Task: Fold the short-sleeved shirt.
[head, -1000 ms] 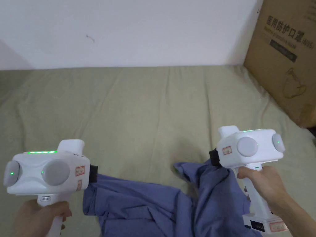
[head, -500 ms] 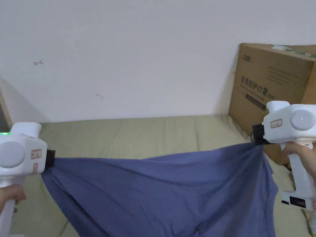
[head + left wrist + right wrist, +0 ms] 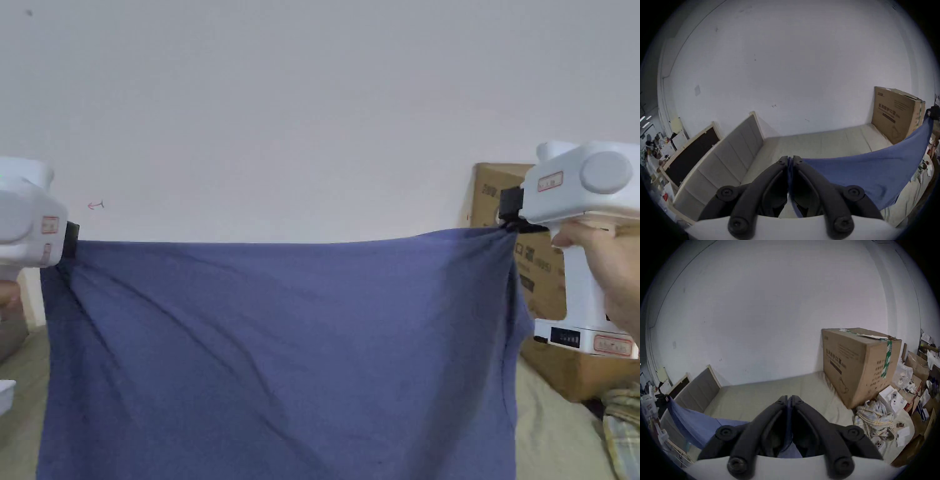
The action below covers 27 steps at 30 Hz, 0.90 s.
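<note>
- Raised now off the bed, the blue shirt hangs stretched, hiding most of it.
- Left tongs and right tongs each pinch a top corner.
- Cardboard box stands right, checked cloth beside it.

Head view: soft even light, no glare, wall flat white, sharp enough. Both gripper views: heavy fisheye, black vignette at corners, dimmer w/ bluish cast; wall brightest mid-frame, falls off twd edges. Edge clutter blurry.
</note>
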Tool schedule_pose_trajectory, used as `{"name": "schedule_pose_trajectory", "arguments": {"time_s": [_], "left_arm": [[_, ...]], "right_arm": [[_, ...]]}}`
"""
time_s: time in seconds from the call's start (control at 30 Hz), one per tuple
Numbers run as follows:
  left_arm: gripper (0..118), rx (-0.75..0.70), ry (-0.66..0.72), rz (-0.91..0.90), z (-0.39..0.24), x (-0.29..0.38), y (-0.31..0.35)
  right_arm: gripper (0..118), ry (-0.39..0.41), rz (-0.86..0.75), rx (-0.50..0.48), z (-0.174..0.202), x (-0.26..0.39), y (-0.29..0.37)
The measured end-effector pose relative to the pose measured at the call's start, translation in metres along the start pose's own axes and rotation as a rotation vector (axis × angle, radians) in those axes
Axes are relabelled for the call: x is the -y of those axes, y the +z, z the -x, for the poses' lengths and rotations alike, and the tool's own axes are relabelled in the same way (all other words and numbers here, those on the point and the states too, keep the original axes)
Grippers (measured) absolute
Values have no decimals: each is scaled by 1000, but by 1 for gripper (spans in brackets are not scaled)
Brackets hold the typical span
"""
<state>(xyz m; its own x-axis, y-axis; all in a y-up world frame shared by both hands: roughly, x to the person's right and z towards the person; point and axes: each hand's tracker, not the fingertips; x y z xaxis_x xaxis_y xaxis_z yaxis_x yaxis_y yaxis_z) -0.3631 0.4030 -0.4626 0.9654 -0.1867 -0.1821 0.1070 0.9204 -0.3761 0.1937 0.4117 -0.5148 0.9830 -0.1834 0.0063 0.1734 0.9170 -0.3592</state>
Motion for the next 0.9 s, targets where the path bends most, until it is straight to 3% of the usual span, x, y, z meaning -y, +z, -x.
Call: {"name": "schedule_pose_trajectory", "arguments": {"time_s": [0.33, 0.63, 0.73, 0.9], "left_arm": [[4, -80, 22, -75, 15, -97, -86], [4, -155, 57, -280, 18, -190, -128], [4, -137, 120, -344, 22, -194, -131], [4, -183, 107, -304, 13, -164, -175]], "right_arm": [[5, 21, -95, -3, 52, -99, -68], [5, 26, -258, -1, 88, -192, -85], [5, 81, -300, 21, 101, -202, -80], [5, 142, -263, 23, 108, -179, -105]]}}
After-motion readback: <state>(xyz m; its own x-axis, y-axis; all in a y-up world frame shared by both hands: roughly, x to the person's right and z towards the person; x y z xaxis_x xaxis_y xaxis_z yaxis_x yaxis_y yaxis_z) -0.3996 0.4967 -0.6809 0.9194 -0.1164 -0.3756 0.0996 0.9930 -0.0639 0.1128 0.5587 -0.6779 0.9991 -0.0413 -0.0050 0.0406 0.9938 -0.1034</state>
